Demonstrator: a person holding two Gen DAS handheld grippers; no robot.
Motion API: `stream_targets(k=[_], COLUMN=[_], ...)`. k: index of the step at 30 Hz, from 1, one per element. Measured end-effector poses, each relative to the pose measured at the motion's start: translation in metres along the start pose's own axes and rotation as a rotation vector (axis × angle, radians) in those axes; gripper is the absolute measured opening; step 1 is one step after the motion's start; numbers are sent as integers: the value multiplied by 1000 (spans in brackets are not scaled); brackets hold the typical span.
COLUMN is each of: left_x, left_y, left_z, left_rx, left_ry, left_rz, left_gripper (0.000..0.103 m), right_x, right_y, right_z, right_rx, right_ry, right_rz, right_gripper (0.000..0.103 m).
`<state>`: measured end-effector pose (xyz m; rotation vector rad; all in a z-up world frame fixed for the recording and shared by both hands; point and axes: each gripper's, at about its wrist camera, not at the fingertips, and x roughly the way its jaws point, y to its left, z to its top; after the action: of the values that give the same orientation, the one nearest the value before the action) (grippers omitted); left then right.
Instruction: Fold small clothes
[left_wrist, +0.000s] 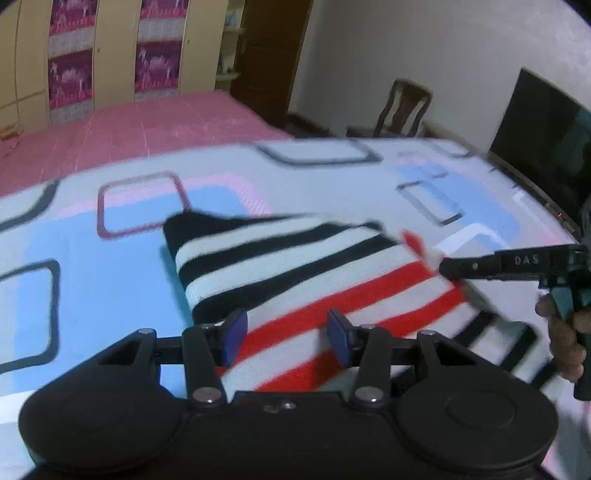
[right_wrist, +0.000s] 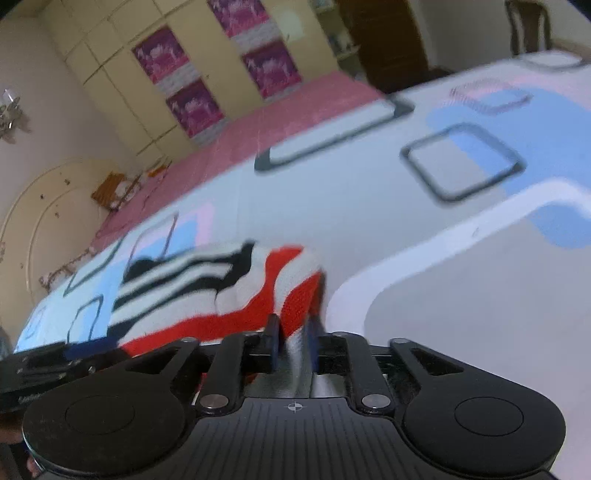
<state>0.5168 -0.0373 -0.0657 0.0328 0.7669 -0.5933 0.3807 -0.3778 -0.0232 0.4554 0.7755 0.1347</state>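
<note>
So this looks like mid-fold on the striped knit sweater. It's lying on the bed, on the patterned sheet roughly mid-width and toward the near edge, already doubled into a chunky rectangle with a black-and-white end and a red-and-white end.

The right hand-held gripper is pinched narrow on a bunch of the red-and-white end, and that fabric is humped up off the sheet. The left hand-held gripper has its jaws about halfway apart with the near edge of the sweater between the blue pads, but they don't look like they're pressing on anything.

My guess for what's next: carry the lifted end over toward the black stripes and lay it square. The knit is thick, fuzzy and floppy, so it'll probably sag and bunch unless the left side pins the rest down.
</note>
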Motion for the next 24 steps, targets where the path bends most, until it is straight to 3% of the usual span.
stream_targets(k=[2,5,9,12,19,24], left_x=[-22,-42,-47,-40,-37,-62], left_y=[-9,-26,-44,-48,-48,-60], left_z=[-5,-18,-34,-46,-53,-54], left_rx=[12,40,79,96,95,107], left_ry=[-36,-38,-1,30,27,22], left_rz=[-27,-57,-38,1,39,89], left_gripper=[46,41,41,43,45,42], right_x=[-18,-37,-57,-54,-38,-73], right_y=[9,27,41,40,27,35], right_z=[2,-6,-30,-51,-62,-55], right_rx=[-41,-144,-264,-318,-289,-304], right_ry=[-30,-9,38,91,91,32], right_rz=[10,39,39,-11,-13,10], right_gripper=[19,19,19,12,11,11])
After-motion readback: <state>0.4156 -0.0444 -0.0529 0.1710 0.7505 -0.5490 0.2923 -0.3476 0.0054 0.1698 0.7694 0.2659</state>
